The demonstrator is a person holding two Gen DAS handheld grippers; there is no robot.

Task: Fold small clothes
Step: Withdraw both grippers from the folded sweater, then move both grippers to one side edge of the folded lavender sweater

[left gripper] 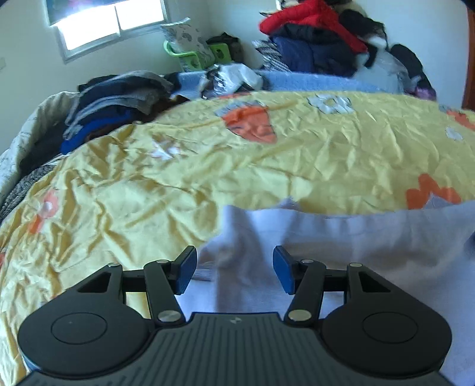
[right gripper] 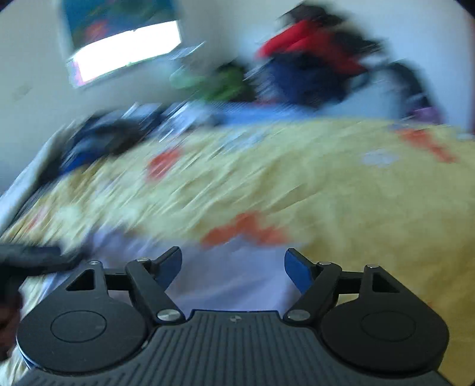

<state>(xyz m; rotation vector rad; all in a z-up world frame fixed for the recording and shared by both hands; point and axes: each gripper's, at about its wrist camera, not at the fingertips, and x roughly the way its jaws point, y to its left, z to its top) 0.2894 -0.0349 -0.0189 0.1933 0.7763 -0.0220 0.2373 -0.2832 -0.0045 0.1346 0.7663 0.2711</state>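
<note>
A pale lavender soft-fabric garment [left gripper: 341,237] lies spread on a crumpled yellow bedspread printed with orange and grey shapes [left gripper: 148,184], its far edge running roughly straight across the bed, seen from the left wrist camera. The left gripper [left gripper: 234,271], black with 2 blue-faced pads [left gripper: 186,273], hangs just above the near left part of the garment with its jaws apart and nothing pinched between them; cloth shows in the gap below. In the right wrist view, heavily blurred, the right gripper [right gripper: 233,271] stands with its jaws spread wider, also gripping nothing, over the same lavender garment [right gripper: 225,285] at the near edge of the yellow bedspread [right gripper: 356,207]. A dark shape [right gripper: 32,256] at the left margin of that view is too smeared to identify. Along the far left side of the bed sits a stack of folded grey, navy and blue clothes [left gripper: 115,101]. Behind the bed, against the white wall, a heap of red, navy and black garments [left gripper: 320,38] rises at the right, a green plastic item [left gripper: 193,56] sits near the middle, and a bright window [left gripper: 109,20] glows at upper left.
</note>
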